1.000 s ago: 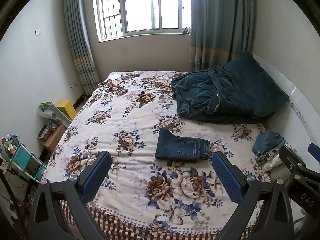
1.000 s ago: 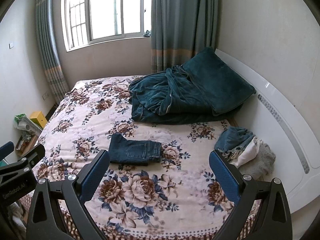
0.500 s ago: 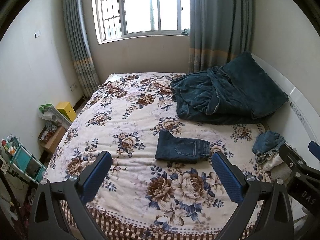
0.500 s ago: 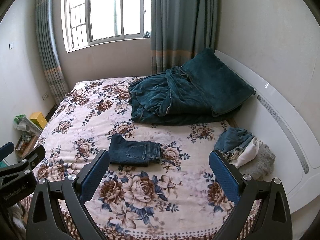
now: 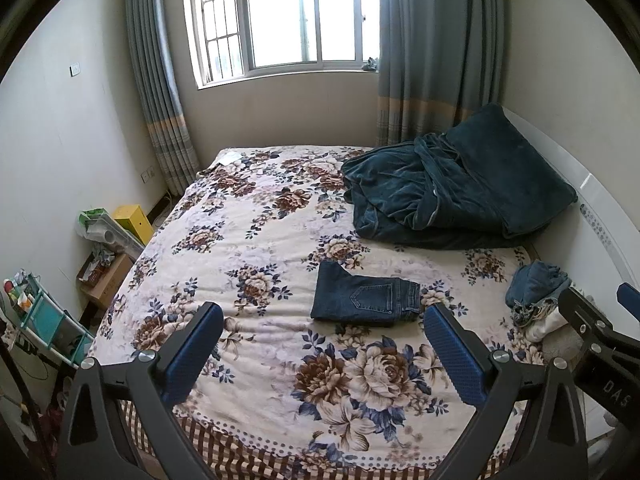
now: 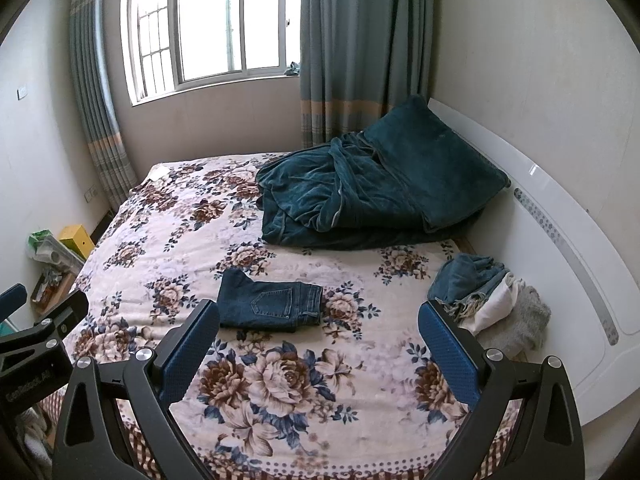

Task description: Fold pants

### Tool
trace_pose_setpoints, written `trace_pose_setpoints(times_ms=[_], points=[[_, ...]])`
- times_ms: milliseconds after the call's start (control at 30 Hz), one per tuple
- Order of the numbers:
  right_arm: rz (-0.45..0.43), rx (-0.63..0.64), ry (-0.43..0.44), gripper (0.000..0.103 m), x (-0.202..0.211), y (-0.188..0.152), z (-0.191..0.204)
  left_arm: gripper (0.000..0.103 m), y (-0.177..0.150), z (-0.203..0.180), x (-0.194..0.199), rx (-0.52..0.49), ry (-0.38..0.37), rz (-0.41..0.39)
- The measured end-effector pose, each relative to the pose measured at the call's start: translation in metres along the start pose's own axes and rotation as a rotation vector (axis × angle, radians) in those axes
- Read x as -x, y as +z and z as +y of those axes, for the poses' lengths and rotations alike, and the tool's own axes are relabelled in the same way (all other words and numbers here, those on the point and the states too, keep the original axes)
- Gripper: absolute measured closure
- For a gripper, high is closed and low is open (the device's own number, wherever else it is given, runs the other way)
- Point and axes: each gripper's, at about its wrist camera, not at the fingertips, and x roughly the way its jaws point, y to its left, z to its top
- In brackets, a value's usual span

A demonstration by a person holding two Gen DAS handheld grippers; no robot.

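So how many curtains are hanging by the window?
2. One curtain hangs left of the window; the other curtain hangs right of it, behind the dark blue blanket. None looks hidden.

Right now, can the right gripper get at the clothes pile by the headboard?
Probably yes. The right gripper is open and empty, and only bare bedspread lies between it and the pile; it just needs to move forward and right.

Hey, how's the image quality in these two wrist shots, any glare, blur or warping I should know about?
Left wrist view: the window is blown out white, the walls bow from fisheye warp, corners are black; the folded jeans look sharp. Right wrist view: same overexposed window, a curved headboard with a small glare spot, no motion blur.
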Motion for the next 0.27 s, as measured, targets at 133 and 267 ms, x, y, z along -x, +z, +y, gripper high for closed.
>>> trace_pose_setpoints(times_ms=[133, 267], points=[[0.005, -0.001, 0.0, 0.002, 0.0006, 0.0018, -0.0006, 0.0, -0.0002, -0.0001, 0.0003, -0.002, 0.001, -0.004], [0.004, -0.004, -0.001, 0.002, 0.001, 0.0022, -0.0009, 0.0, 0.0029, 0.0, 0.0001, -0.003, -0.006, -0.001]])
